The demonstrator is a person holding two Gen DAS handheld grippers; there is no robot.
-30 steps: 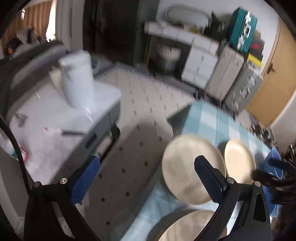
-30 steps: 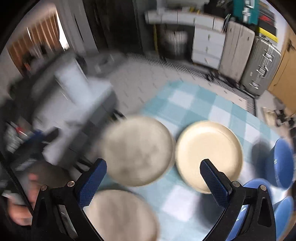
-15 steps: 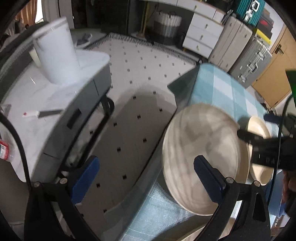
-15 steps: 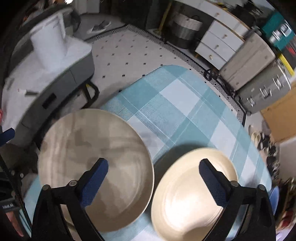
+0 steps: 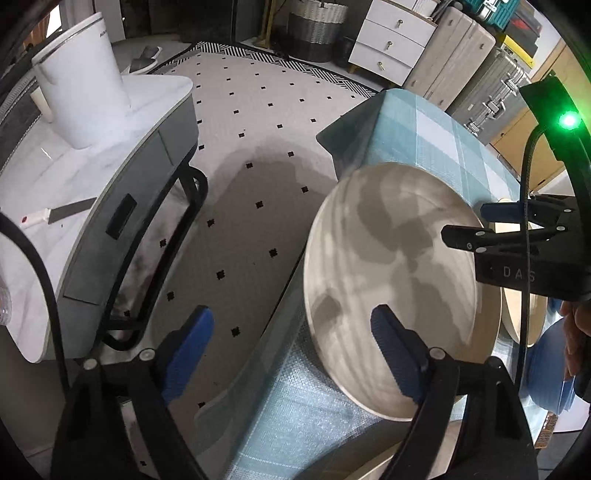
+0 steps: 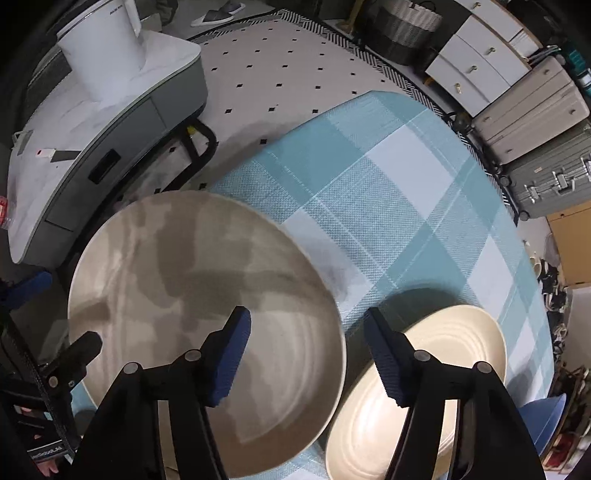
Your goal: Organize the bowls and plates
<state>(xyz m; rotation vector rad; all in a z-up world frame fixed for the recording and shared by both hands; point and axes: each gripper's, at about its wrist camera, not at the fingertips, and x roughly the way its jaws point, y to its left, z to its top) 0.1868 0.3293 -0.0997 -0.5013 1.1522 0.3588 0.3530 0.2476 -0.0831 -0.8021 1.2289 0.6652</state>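
**Both claws closing on the grey plate's rim**

My left claw (image 5: 291, 354) was narrowing, the grey plate (image 5: 391, 291)'s near rim between its pads, untouched. My right claw (image 6: 308, 356) was closing over the opposite rim. I judged it stiff, glazed, slippery, breakable. It sat at the table (image 6: 388, 177) edge; the cream plate (image 6: 436, 373) crowded three o'clock.

Side counter (image 5: 44, 184): white marble-look top with grey front, left of the frame.
White container (image 5: 79, 74): tall, upright on the side counter, upper left.
Floor (image 5: 258, 110): pale tiles with small black squares, middle of the frame.
White drawer unit (image 5: 391, 44): gold knobs, top of the frame.
Wicker basket (image 5: 317, 22): top centre, just beside the drawers.
Suitcases (image 6: 532, 110): beige and grey hard shells, upper right.
Checked cloth (image 6: 388, 177): teal and white squares, centre right.
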